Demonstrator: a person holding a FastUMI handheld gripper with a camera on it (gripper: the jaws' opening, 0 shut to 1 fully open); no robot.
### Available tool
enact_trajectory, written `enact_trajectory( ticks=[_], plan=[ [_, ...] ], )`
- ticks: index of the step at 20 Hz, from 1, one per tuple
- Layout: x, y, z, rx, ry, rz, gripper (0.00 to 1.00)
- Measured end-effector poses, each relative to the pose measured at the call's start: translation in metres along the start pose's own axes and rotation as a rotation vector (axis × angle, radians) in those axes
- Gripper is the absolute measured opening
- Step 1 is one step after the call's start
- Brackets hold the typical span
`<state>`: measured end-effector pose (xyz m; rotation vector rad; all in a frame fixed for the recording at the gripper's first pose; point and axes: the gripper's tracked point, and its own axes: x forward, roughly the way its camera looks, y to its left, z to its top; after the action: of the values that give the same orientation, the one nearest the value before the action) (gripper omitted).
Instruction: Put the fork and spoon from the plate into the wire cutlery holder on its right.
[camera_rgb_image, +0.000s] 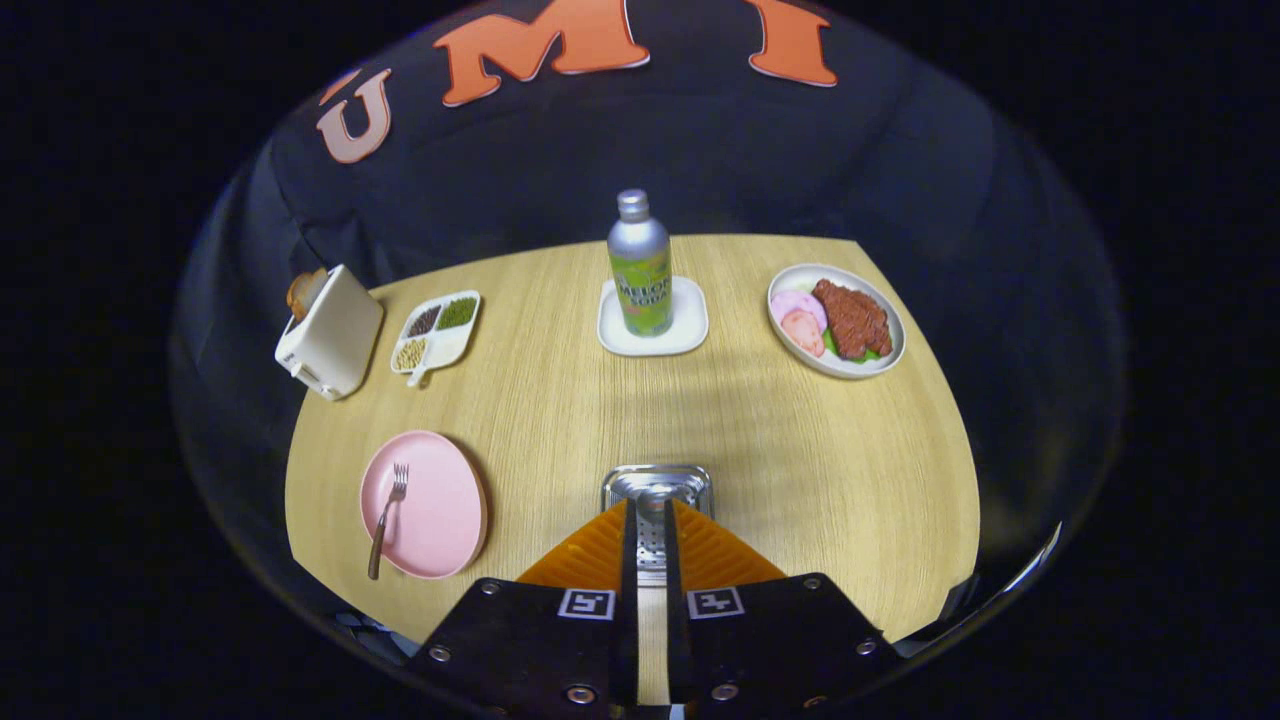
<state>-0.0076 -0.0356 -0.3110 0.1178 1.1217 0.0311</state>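
Fork left to move; spoon apparently at the holder

1 fork (386, 519) lies on the 1 pink plate (435, 510), untouched. The gripper (652, 535), fingers narrow, hangs over the 1 holder (657, 478). A shiny piece between them may be the spoon; I cannot tell whether they grip it. No spoon is on the plate.

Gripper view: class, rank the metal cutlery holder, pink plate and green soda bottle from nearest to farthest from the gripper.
1. Perforated metal cutlery holder: right at the tips of the gripper, whose fingers stand nearly closed.
2. Round pink plate: off to the left, holding a fork.
3. Green soda bottle: straight ahead, far beyond.
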Motion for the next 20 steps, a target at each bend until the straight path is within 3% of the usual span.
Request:
enact_trajectory(
  ticks=[7, 10, 13, 15, 20],
  plan=[
    [-0.063, 0.015, 0.073, -0.006, -0.421, -0.04, 0.13],
    [-0.091, 0.022, 0.097, -0.008, -0.568, -0.075, 0.22],
    [-0.113, 0.035, 0.113, -0.018, -0.677, -0.101, 0.24],
    [-0.123, 0.048, 0.12, -0.012, -0.731, -0.106, 0.31],
    [-0.133, 0.087, 0.126, -0.047, -0.795, -0.093, 0.61]
  ],
)
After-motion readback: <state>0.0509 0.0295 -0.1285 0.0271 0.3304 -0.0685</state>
